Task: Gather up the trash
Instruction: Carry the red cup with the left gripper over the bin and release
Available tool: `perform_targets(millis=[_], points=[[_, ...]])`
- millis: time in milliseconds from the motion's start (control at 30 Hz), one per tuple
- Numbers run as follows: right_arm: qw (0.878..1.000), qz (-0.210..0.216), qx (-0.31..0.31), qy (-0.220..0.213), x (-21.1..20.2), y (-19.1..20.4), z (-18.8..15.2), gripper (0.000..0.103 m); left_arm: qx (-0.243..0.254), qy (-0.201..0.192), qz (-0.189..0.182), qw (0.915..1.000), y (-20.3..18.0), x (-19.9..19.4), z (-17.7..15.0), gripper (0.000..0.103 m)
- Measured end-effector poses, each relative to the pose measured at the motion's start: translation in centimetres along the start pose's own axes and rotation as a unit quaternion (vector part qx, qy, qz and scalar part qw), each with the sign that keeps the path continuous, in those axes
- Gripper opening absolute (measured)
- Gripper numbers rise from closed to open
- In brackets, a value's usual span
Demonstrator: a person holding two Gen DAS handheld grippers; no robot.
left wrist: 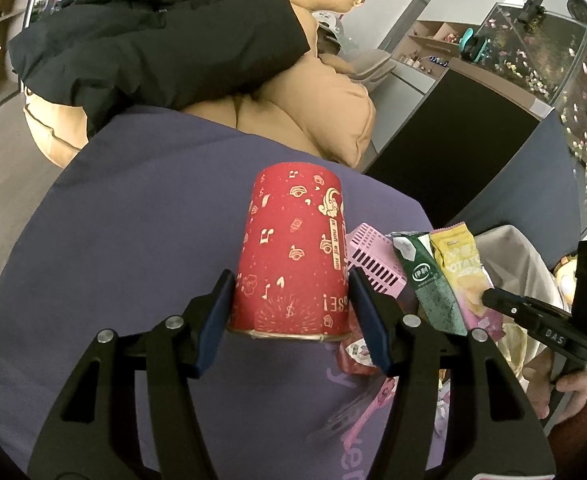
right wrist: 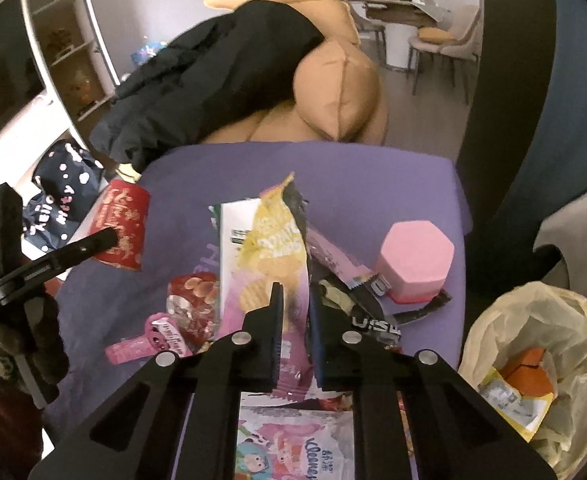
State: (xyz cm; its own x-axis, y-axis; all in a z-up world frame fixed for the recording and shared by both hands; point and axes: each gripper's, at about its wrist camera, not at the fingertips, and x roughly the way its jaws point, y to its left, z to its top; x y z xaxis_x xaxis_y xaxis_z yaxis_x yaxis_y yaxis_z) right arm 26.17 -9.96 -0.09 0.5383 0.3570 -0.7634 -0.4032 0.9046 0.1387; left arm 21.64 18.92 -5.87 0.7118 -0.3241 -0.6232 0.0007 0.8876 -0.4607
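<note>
Red paper cup at centre of left wrist view, upside down, clamped near its rim between the pads of the left gripper; held above the purple-covered worktop, it seems. Thin paper wall, light, crushes easily: judged best gripped low by the stiffer rolled rim, gently. Printed glossy surface, probably a bit slippery.

Right gripper at lower centre of right wrist view, narrowed down on the chip packet, yellow and pink foil. No earlier look, so only the pinch itself is reported. Packet looks empty, crinkly, near weightless, floppy; judged fine to pinch anywhere on the flat film, edge seam stiffest.

Beside it in the pile: green-and-white wrapper, dark wrapper, red snack bag, small pink wrapper, all soft film. Pink basket right of the pile, hard plastic, ribbed, hexagonal, lying upside down.

Bin bag at lower right, thin translucent plastic, open mouth, some scraps already inside.

Tissue pack at bottom centre, soft.
</note>
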Motion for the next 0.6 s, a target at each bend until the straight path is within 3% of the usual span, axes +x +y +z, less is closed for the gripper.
perform_targets(millis=[67,133,167,367,433,600], points=[[1.000,0.012,-0.003,-0.007,0.0,0.2,0.2,0.019,-0.002,0.000,0.003,1.0000,0.1,0.1,0.1,0.055],[0.999,0.027,-0.007,-0.018,0.0,0.4,0.2,0.049,-0.004,0.001,0.003,1.0000,0.2,0.1,0.0,0.055],[0.999,0.032,-0.010,-0.024,0.1,0.6,0.3,0.050,-0.004,0.001,0.002,1.0000,0.2,0.1,0.0,0.055],[1.000,0.010,-0.011,0.003,2.5,1.3,0.8,0.050,0.006,0.003,0.000,1.0000,0.1,0.1,-0.5,0.055],[1.000,0.016,-0.012,0.010,2.8,1.4,0.7,0.034,0.022,-0.001,0.004,0.9998,-0.3,0.0,-0.8,0.055],[0.999,-0.011,-0.049,-0.002,1.5,1.8,0.3,0.024,0.038,0.000,0.002,0.9993,-0.9,0.0,-1.3,0.055]])
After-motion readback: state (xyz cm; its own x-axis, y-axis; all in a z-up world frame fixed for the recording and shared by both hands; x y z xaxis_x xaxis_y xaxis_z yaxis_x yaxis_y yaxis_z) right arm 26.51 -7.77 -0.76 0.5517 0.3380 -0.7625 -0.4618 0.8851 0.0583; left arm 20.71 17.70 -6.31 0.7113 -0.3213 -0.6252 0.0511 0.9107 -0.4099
